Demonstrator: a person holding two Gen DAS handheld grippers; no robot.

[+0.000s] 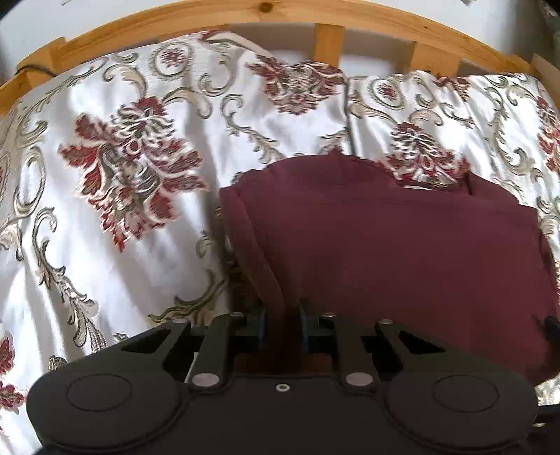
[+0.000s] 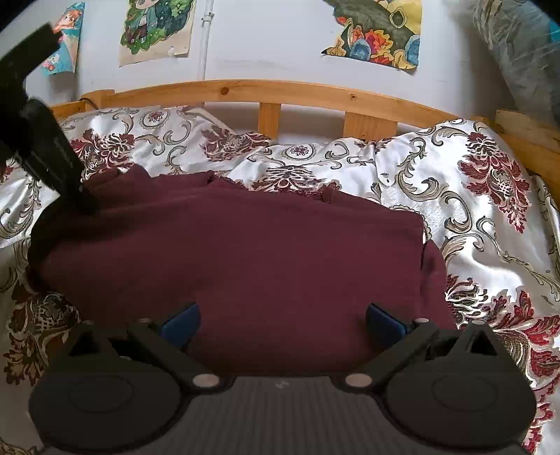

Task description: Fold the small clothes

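A dark maroon garment lies partly folded on the bed. My left gripper is shut on a raised fold at the garment's near left edge. In the right wrist view the same garment spreads in front of my right gripper, whose blue-padded jaws stand wide open over the garment's near edge, holding nothing. The left gripper also shows in the right wrist view at the upper left, its tip on the garment's far left corner.
A white bedspread with red and gold floral print covers the bed. A wooden bed rail runs along the far side. Posters hang on the wall behind. A plastic-wrapped bundle sits at the far right.
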